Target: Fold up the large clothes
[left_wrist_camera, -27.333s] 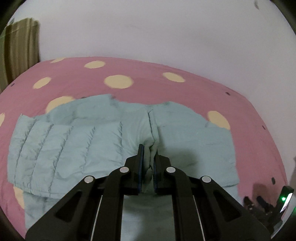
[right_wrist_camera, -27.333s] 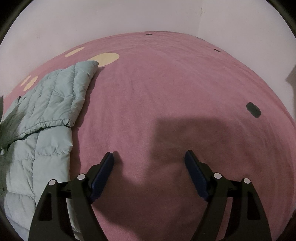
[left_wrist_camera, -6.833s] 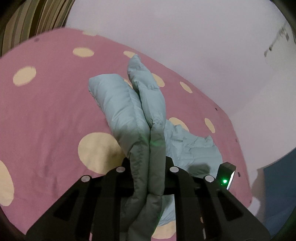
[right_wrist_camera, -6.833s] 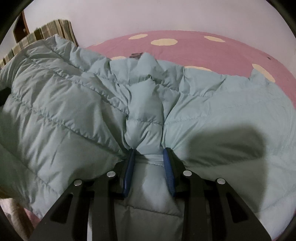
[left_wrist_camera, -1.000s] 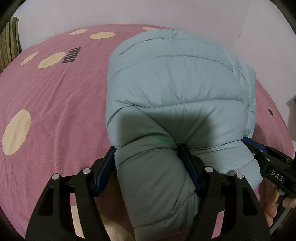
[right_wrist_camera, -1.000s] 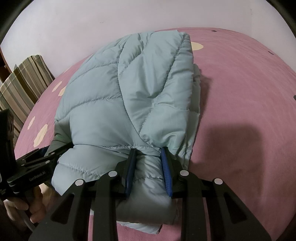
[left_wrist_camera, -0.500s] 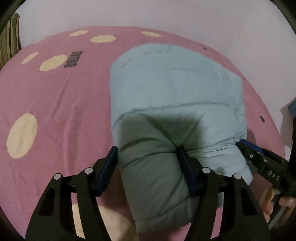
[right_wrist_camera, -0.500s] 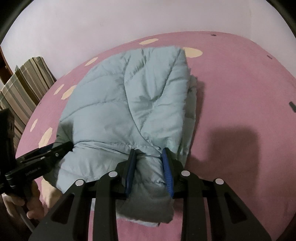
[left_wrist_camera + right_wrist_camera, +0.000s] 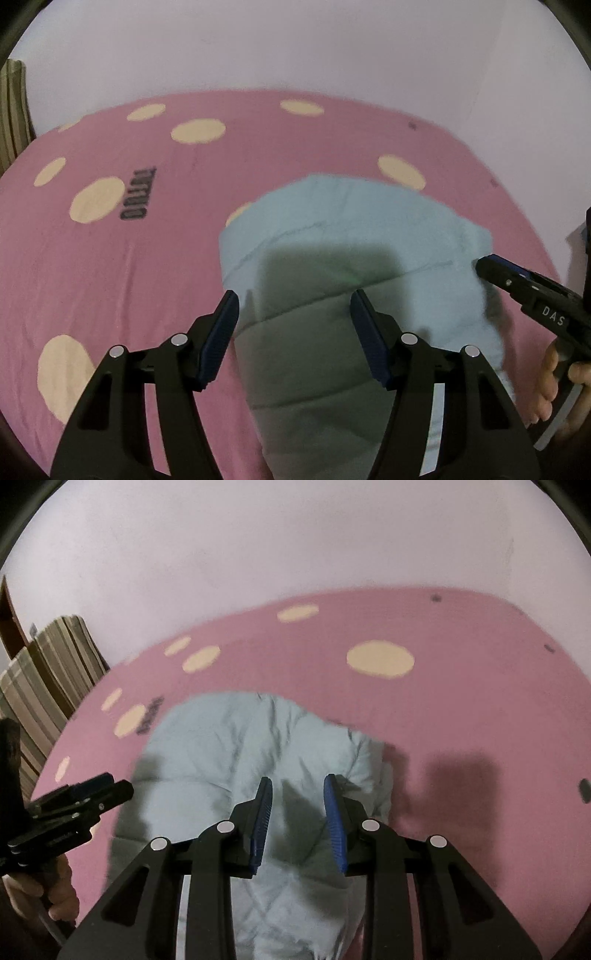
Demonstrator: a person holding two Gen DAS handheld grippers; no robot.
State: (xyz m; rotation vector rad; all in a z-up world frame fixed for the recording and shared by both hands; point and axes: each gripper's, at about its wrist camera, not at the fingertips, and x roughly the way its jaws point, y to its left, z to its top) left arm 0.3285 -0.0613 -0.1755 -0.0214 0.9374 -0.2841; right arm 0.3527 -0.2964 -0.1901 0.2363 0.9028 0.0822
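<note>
The light blue puffer jacket [image 9: 351,229] lies folded into a compact bundle on the pink bed cover [image 9: 110,277]. My left gripper [image 9: 293,299] hovers above the jacket's near left part, jaws wide apart, its blue pads clear of the fabric. In the right wrist view the jacket [image 9: 240,746] lies below my right gripper [image 9: 297,781], whose jaws stand a little apart with nothing pressed between them. Each gripper shows at the edge of the other's view: the right gripper [image 9: 484,264] and the left gripper [image 9: 118,786].
The bed cover has cream dots and a dark printed word [image 9: 138,195]. A striped cushion [image 9: 48,672] leans at the bed's left end. A pale wall [image 9: 295,546] runs behind the bed. A person's hand [image 9: 554,376] holds the right gripper's handle.
Both grippers have let go of the jacket and pulled up and back. The jacket, held bunched a second ago, now lies flat on the bed.
</note>
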